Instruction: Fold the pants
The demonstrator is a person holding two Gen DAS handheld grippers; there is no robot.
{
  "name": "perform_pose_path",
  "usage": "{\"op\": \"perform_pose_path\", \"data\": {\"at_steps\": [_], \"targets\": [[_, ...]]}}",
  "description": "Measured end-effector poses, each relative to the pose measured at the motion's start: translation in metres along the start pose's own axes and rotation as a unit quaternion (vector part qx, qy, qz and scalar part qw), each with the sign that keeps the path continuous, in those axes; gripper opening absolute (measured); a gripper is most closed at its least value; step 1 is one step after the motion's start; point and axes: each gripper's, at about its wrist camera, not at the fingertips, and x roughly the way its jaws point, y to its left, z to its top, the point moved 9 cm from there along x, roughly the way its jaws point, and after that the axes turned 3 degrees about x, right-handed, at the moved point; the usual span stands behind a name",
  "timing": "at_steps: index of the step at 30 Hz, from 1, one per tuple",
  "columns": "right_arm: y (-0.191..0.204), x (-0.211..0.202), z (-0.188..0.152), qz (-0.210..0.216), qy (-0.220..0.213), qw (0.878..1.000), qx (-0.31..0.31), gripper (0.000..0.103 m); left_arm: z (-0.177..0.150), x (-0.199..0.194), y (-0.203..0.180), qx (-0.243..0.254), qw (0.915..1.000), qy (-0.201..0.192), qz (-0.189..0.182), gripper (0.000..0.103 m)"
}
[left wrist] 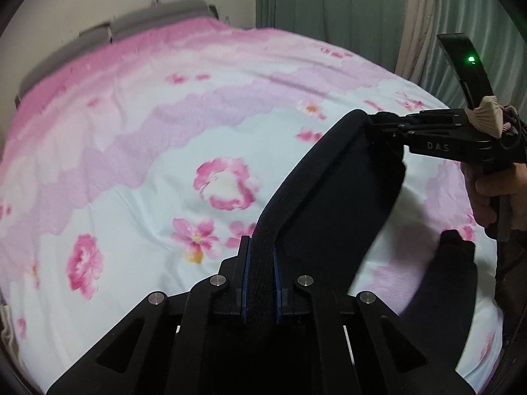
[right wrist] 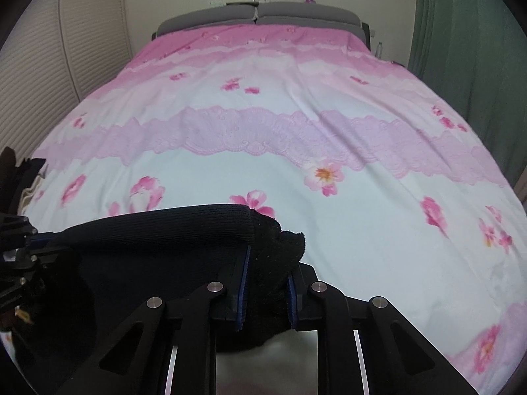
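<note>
**Black Pants Held Taut Between Two Grippers Above Floral Bed**

At nine o'clock in the left wrist view, a pink-and-white floral quilted bedspread (left wrist: 138, 164) fills the scene, with a grey padded headboard (left wrist: 108, 26) at eleven o'clock. At six o'clock, the left gripper (left wrist: 260, 279) has its blue-padded fingers (left wrist: 244, 283) pressed together on the ribbed waistband of the black knit pants (left wrist: 329, 191), which rise in a band toward two o'clock. There the right gripper (left wrist: 388, 125) pinches the other end, the fabric hanging below it, and a bare hand (left wrist: 487, 191) grips its handle at three o'clock, before green curtains (left wrist: 329, 0).

In the right wrist view, the left gripper (right wrist: 42, 235) enters at nine o'clock, holding the pants (right wrist: 158, 230) stretched across the lower left. At six o'clock, the right gripper (right wrist: 266, 283) is clamped on a bunched fold of cloth. The bedspread (right wrist: 362, 230) spreads toward three o'clock.
</note>
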Motion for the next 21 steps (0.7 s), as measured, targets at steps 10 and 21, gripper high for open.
{"op": "perform_pose_path", "data": {"at_steps": [10,21], "targets": [[-0.022,-0.068,-0.074,0.006,0.002,1.000,0.018,0.003,-0.036,-0.069,-0.080,0.022,0.9985,-0.034,0.036,0.012],[-0.035,-0.097,-0.164,0.003,0.003,0.999,0.043,0.003,-0.114,-0.077,-0.155,-0.009,0.9979,-0.042,0.049,0.012]]}}
